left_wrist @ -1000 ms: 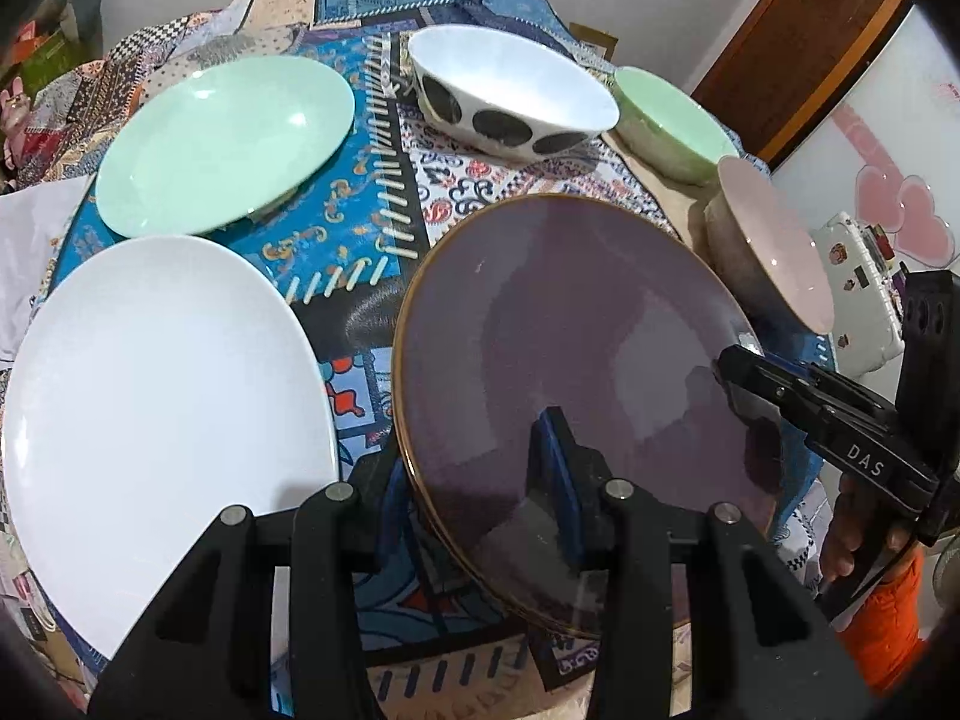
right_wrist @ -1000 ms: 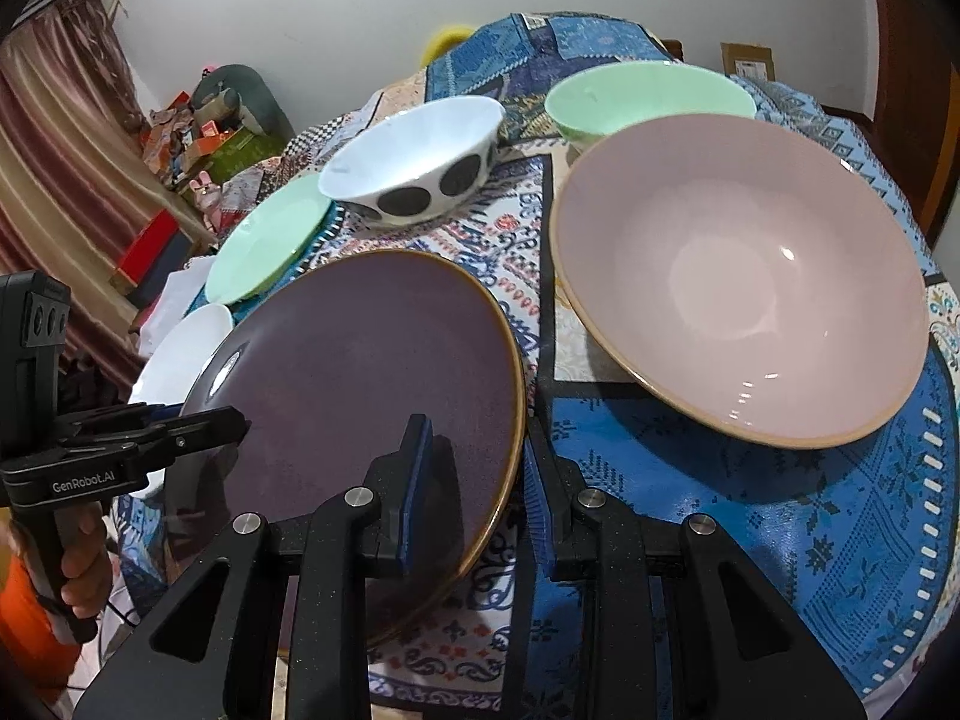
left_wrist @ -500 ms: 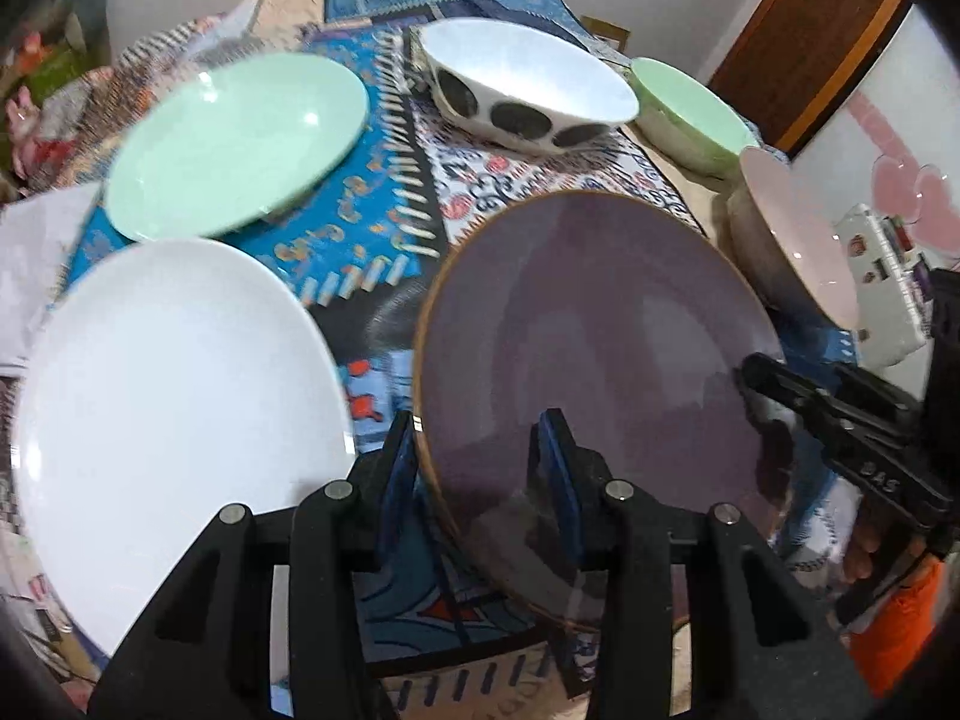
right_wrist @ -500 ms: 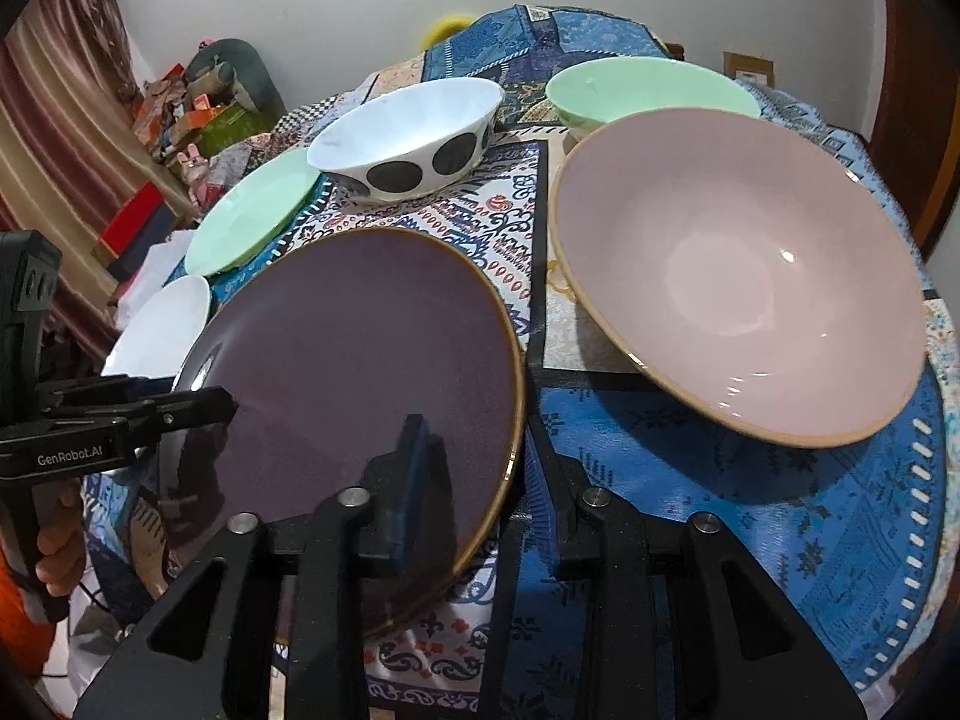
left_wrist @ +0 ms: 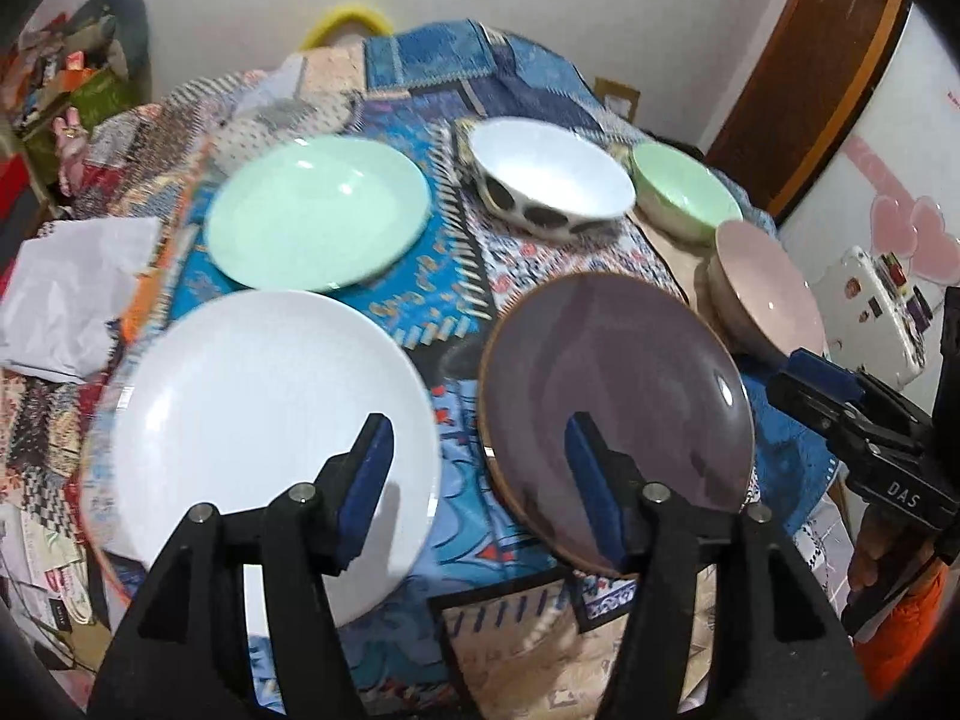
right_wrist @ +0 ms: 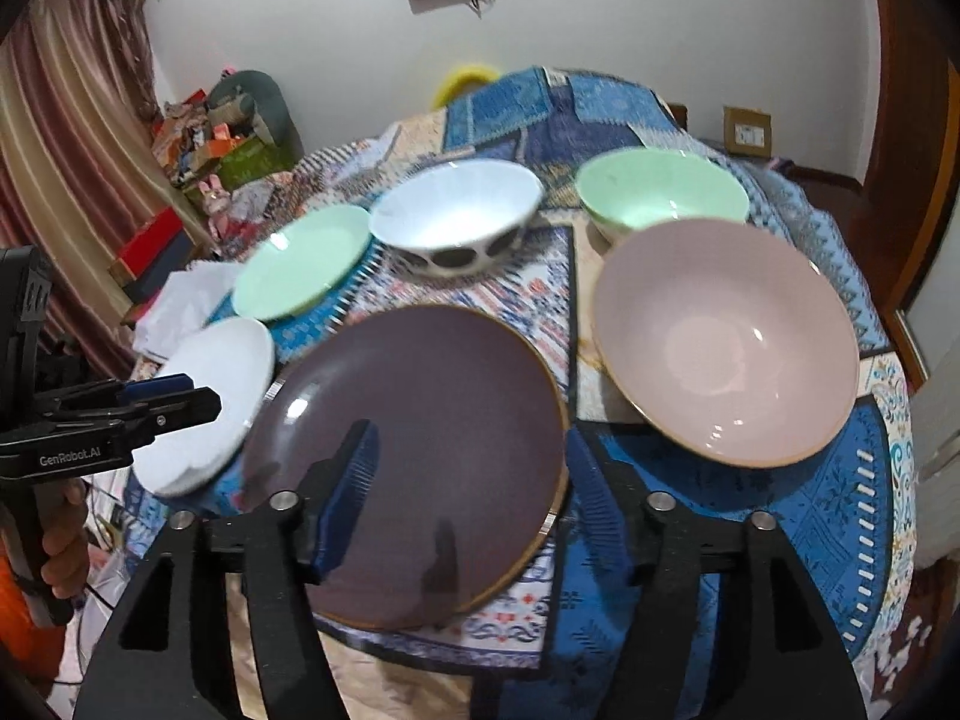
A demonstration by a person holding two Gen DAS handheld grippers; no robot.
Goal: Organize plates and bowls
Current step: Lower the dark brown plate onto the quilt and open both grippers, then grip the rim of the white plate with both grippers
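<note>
Both grippers let go of the dark purple plate, sorting barely begun

The left gripper [left_wrist: 477,480] and right gripper [right_wrist: 468,489] hang above the near rim of the dark purple plate [left_wrist: 618,408], their jaws having just been opening and now standing apart, pressing on nothing. The plate lies flat on the patterned tablecloth [left_wrist: 456,288], between the white plate [left_wrist: 264,420] and the pink bowl [right_wrist: 726,336]. Farther back sit the mint-green plate [left_wrist: 318,210], the white bowl with black spots [left_wrist: 549,180] and the green bowl [right_wrist: 660,192]. No piece rests on another, so by this view every plate and bowl is left to stack or group.
</note>
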